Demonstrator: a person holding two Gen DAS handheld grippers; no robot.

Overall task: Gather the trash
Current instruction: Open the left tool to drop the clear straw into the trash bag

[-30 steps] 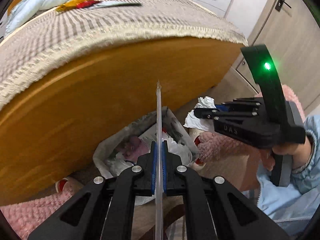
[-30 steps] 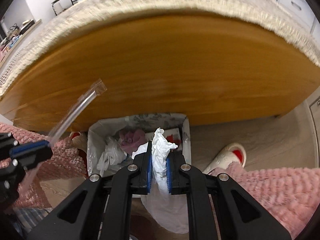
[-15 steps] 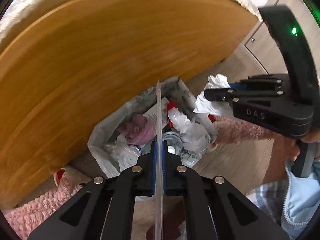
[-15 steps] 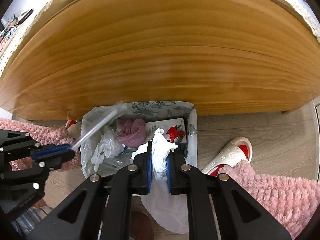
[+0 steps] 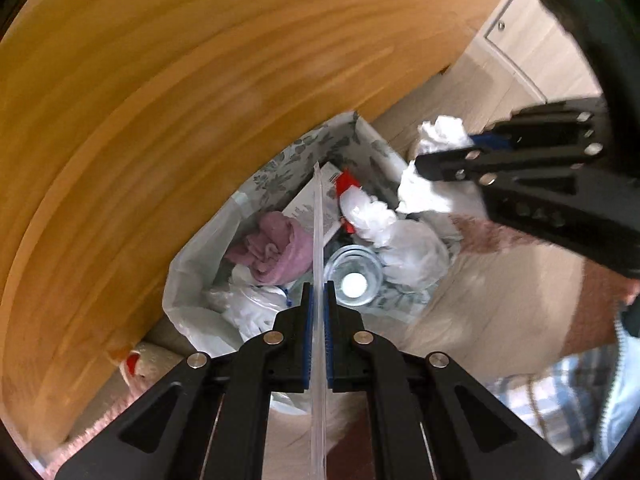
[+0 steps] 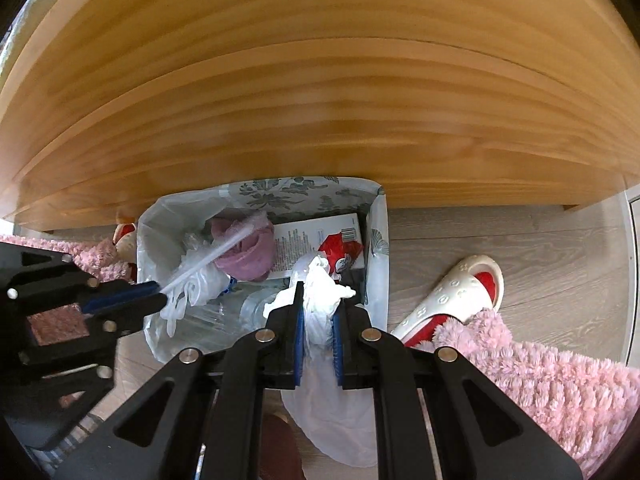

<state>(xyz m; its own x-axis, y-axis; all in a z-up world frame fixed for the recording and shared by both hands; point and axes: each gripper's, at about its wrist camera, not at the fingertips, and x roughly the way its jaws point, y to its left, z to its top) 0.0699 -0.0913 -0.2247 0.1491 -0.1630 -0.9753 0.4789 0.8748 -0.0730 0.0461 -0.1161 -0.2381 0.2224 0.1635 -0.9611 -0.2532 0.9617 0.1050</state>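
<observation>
1. The left gripper has its jaws clenched on a clear plastic strip, poised above the lined trash bin.
2. The right gripper grips a crumpled white tissue over the bin's near edge.
3. The bin stands on the floor against the wooden bed frame, a slipper beside it.

The wooden bed side walls off the far rim of the open-topped trash bin.

Wood floor: lined bin, slipper.
</observation>
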